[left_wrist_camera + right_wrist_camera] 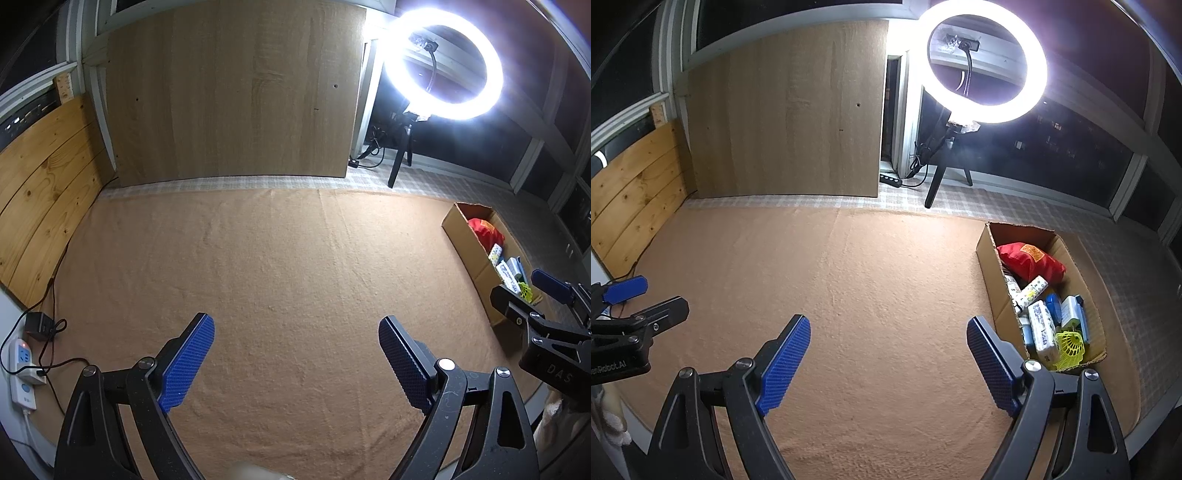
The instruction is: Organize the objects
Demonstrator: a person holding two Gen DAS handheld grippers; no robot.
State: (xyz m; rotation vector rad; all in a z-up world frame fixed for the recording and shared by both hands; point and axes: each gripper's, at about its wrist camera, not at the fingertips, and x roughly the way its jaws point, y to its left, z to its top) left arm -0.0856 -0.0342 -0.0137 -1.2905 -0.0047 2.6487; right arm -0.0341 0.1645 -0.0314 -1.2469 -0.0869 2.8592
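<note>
A cardboard box (991, 258) stands at the right of the tan cloth (879, 288). It holds a red bag (1030, 260), white printed packets (1043, 326), blue items (1053, 306) and a yellow mesh ball (1070, 345). The box also shows in the left wrist view (465, 236). My right gripper (888, 332) is open and empty above the cloth, just left of the box. My left gripper (296, 334) is open and empty over the middle of the cloth. Each gripper shows at the edge of the other's view: the right gripper (532, 291) and the left gripper (646, 295).
A lit ring light (988, 61) on a tripod stands behind the cloth. A wooden board (236, 92) leans at the back, pine planks (40, 192) at the left. A power strip (22, 369) and cables lie at the far left.
</note>
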